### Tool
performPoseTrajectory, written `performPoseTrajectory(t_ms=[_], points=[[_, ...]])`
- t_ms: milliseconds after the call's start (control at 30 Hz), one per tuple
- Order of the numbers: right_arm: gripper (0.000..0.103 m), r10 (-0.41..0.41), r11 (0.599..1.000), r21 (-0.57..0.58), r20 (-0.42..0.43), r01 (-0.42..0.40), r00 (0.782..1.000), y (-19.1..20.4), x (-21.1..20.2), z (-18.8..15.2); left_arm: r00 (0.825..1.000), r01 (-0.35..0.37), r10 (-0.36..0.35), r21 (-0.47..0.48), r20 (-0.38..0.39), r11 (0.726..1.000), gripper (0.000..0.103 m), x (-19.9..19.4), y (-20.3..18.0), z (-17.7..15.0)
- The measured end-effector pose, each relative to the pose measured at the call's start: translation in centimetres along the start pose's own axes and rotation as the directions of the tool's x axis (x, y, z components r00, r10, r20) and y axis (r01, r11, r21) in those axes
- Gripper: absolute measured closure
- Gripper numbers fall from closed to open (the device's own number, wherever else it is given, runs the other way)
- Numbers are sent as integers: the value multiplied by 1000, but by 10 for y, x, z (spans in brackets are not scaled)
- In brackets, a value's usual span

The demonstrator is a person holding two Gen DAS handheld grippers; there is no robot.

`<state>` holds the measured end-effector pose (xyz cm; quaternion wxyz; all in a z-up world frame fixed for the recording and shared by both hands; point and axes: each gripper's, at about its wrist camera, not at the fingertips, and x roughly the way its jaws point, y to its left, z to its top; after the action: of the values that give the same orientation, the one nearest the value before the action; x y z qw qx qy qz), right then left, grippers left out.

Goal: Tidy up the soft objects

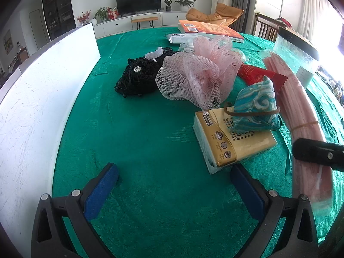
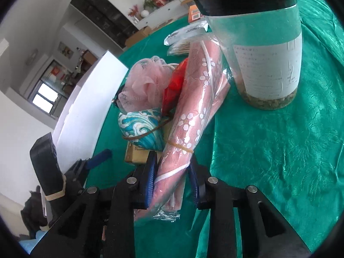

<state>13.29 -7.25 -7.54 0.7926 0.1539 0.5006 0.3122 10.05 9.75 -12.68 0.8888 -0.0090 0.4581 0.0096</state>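
At the 6 o'clock edge of the right wrist view, the right gripper (image 2: 172, 172) has its fingers clamped on the near end of the pink wrapped roll (image 2: 193, 107), which slants toward 12 o'clock beside the jar (image 2: 264, 49). It looks light, soft and slippery in its clear wrap; gripping near the rubber band seems safest. The left gripper (image 1: 174, 191) hangs with fingers wide apart over the green table (image 1: 150, 129), holding nothing, the tissue pack (image 1: 232, 142) at 2 o'clock.
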Motion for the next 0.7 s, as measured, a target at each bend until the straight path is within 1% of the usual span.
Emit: performPoseTrajectory(t_ms=[67, 133, 200, 233, 267, 333, 367, 400, 467, 567, 600, 633, 700], points=[[73, 4, 999, -33, -19, -5, 1000, 3, -17, -12, 1000, 0, 0, 0, 0, 1000, 0, 0, 0, 0], [74, 45, 998, -43, -65, -48, 997, 2, -38, -28, 1000, 0, 0, 0, 0, 1000, 0, 0, 0, 0], [74, 43, 997, -66, -113, -51, 993, -2, -60, -46, 1000, 0, 0, 0, 0, 1000, 0, 0, 0, 0], [74, 19, 997, -74, -131, -29, 991, -6, -71, -56, 1000, 0, 0, 0, 0, 1000, 0, 0, 0, 0], [74, -25, 997, -75, -136, 15, 990, -14, -82, -64, 1000, 0, 0, 0, 0, 1000, 0, 0, 0, 0], [76, -155, 987, -61, -110, 149, 982, -34, -101, -73, 1000, 0, 0, 0, 0, 1000, 0, 0, 0, 0], [76, -223, 974, -66, -84, 218, 971, -42, -109, -74, 1000, 0, 0, 0, 0, 1000, 0, 0, 0, 0], [76, -273, 961, -69, -61, 269, 960, -50, -114, -69, 1000, 0, 0, 0, 0, 1000, 0, 0, 0, 0], [76, -326, 944, -68, -21, 324, 945, -65, -117, -47, 1000, 0, 0, 0, 0, 1000, 0, 0, 0, 0], [76, -400, 909, -109, 41, 402, 915, -69, -106, -5, 1000, 0, 0, 0, 0, 1000, 0, 0, 0, 0], [75, -427, 893, -125, 67, 432, 902, -69, -100, 8, 1000, 0, 0, 0, 0, 1000, 0, 0, 0, 0], [70, -448, 878, -138, 95, 458, 889, -69, -92, 20, 1000, 0, 0, 0, 0, 1000, 0, 0, 0, 0], [50, -485, 851, -150, 144, 503, 863, -72, -77, 36, 1000, 0, 0, 0, 0, 1000, 0, 0, 0, 0]])
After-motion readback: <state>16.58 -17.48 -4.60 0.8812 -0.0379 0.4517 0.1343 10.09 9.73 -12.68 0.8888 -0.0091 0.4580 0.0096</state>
